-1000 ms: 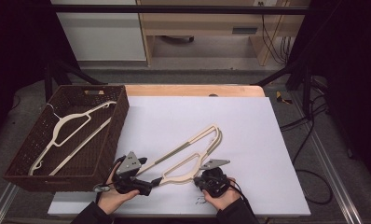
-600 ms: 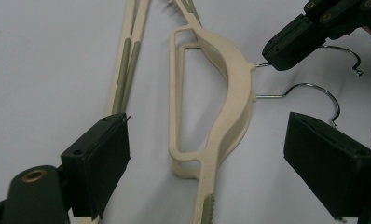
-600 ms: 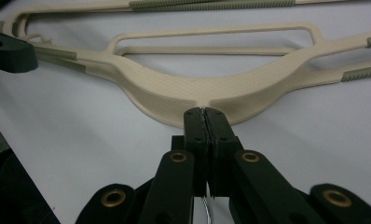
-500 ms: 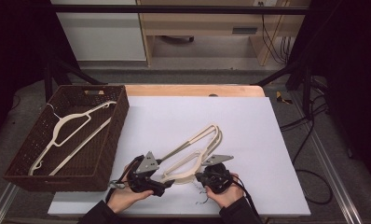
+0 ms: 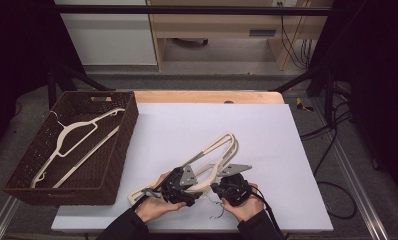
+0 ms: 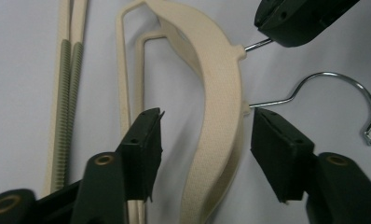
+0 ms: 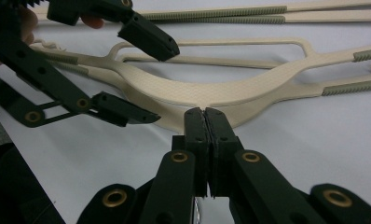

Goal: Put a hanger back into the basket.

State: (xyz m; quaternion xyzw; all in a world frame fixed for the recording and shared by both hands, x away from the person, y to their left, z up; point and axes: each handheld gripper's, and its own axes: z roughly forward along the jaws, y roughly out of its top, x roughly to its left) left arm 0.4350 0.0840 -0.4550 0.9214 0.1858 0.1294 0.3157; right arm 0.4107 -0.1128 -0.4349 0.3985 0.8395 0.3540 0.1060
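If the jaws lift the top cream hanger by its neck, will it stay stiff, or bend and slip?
The top cream hanger looks like thick moulded plastic, so it probably stays stiff. Its thin frame suggests little weight. The textured surface may help the left gripper, whose jaws have just been closing around the neck, though the hanger beneath could drag along.

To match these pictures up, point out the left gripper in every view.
High view: left gripper sits low, just left of centre.
Left gripper view: its jaws rise from the bottom and have just been closing, with the cream hangers between them, unpressed.
Right gripper view: upper left.
Shared landmark: the hangers' curved neck.
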